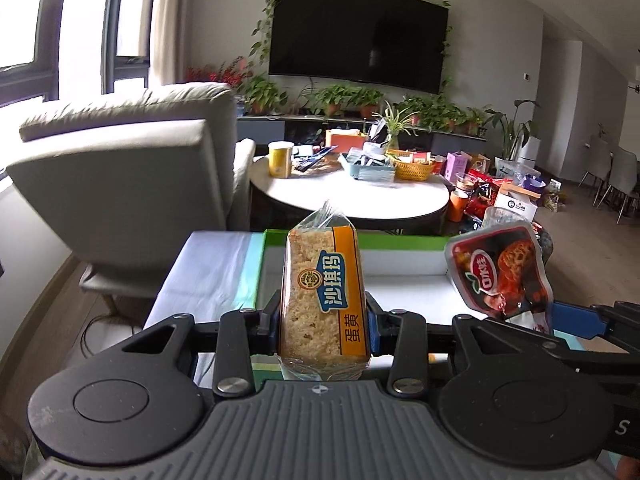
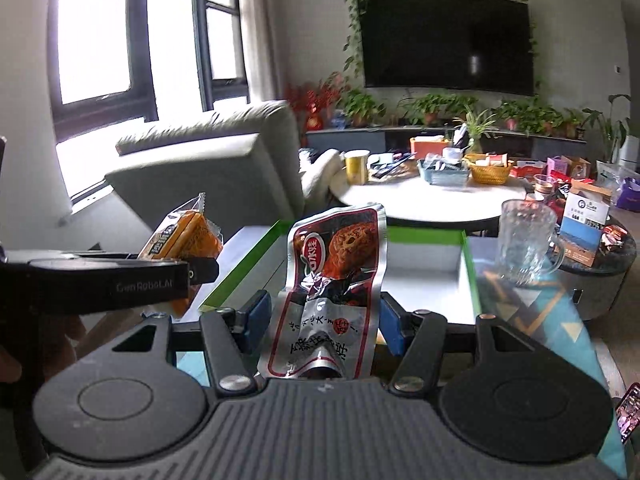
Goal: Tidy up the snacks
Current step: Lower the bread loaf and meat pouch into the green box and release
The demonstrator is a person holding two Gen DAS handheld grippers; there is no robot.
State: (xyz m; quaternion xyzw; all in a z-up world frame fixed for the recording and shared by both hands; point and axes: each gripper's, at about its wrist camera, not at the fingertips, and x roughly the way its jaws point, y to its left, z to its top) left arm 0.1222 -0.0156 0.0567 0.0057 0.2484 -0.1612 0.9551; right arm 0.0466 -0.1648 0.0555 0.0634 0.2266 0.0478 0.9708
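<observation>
My left gripper point(image 1: 323, 322) is shut on a clear-wrapped rice cake bar with an orange label point(image 1: 322, 292), held upright between its blue pads. In the right wrist view that same bar point(image 2: 188, 236) and the left gripper's black arm point(image 2: 120, 284) show at the left. My right gripper point(image 2: 322, 320) holds a crinkled silver and dark red foil pouch point(image 2: 336, 272), which stands up between its blue pads. From the left wrist view that pouch point(image 1: 504, 268) shows at the right. Both snacks hang just before a shallow white tray with green walls point(image 1: 400, 240), whose rim point(image 2: 424, 234) also shows from the right wrist.
A clear glass mug point(image 2: 524, 248) stands right of the tray on a patterned cloth. Behind lie a round white table point(image 1: 348, 196) crowded with baskets and a yellow cup, a grey armchair point(image 1: 132, 168), a low stool with boxes point(image 2: 588, 216), and a wall TV.
</observation>
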